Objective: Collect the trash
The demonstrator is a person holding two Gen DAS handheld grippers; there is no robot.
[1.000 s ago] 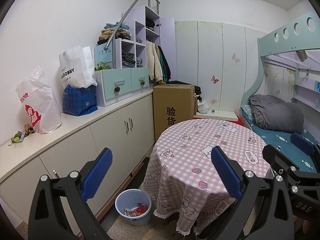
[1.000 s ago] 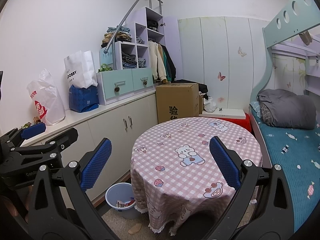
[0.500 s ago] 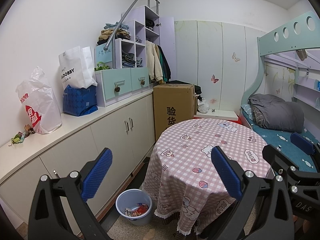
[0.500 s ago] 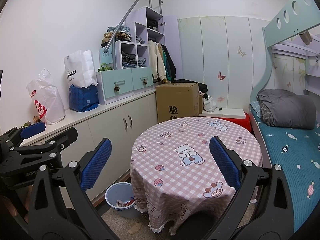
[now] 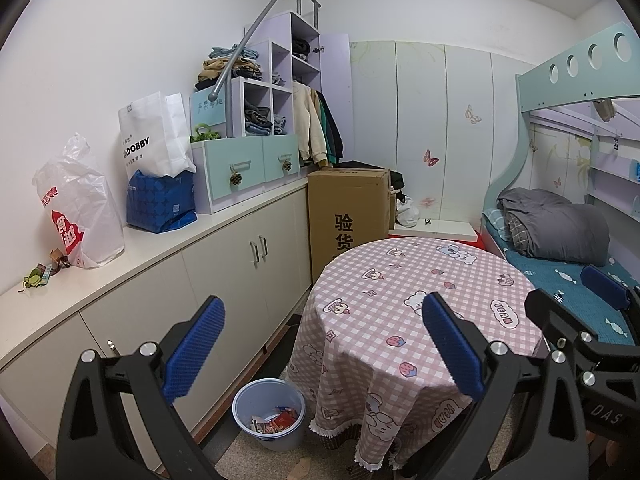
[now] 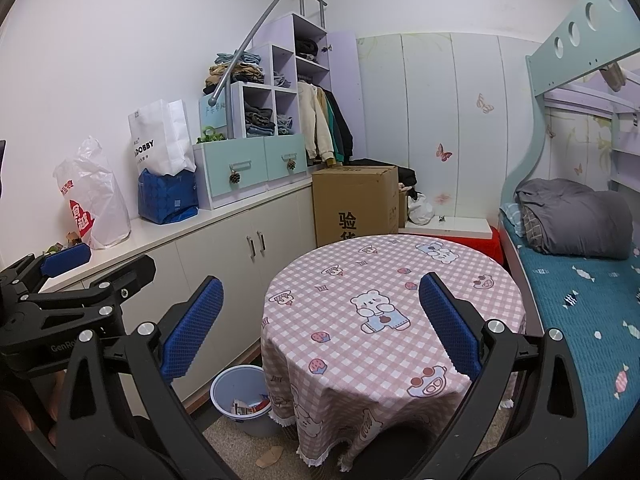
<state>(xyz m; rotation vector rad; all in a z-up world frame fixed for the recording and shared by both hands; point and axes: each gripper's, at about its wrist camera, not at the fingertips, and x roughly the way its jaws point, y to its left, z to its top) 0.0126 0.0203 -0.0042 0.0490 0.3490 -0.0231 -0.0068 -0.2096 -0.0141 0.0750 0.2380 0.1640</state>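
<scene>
A pale blue trash bin (image 5: 269, 412) (image 6: 240, 398) stands on the floor between the round table and the cabinets, with colourful wrappers inside. A scrap of brownish paper (image 6: 269, 456) (image 5: 301, 468) lies on the floor in front of the bin. Small crumpled wrappers (image 5: 42, 272) sit on the counter at the far left. My left gripper (image 5: 320, 344) is open with nothing between its blue pads, held above the bin and table edge. My right gripper (image 6: 318, 328) is open and empty too, over the table. Each gripper appears at the edge of the other's view.
A round table with a pink checked cloth (image 5: 424, 280) (image 6: 400, 280) fills the middle. A white counter (image 5: 160, 248) carries plastic and paper bags and drawers. A cardboard box (image 5: 348, 212) stands behind the table. A bunk bed (image 6: 580, 280) runs along the right.
</scene>
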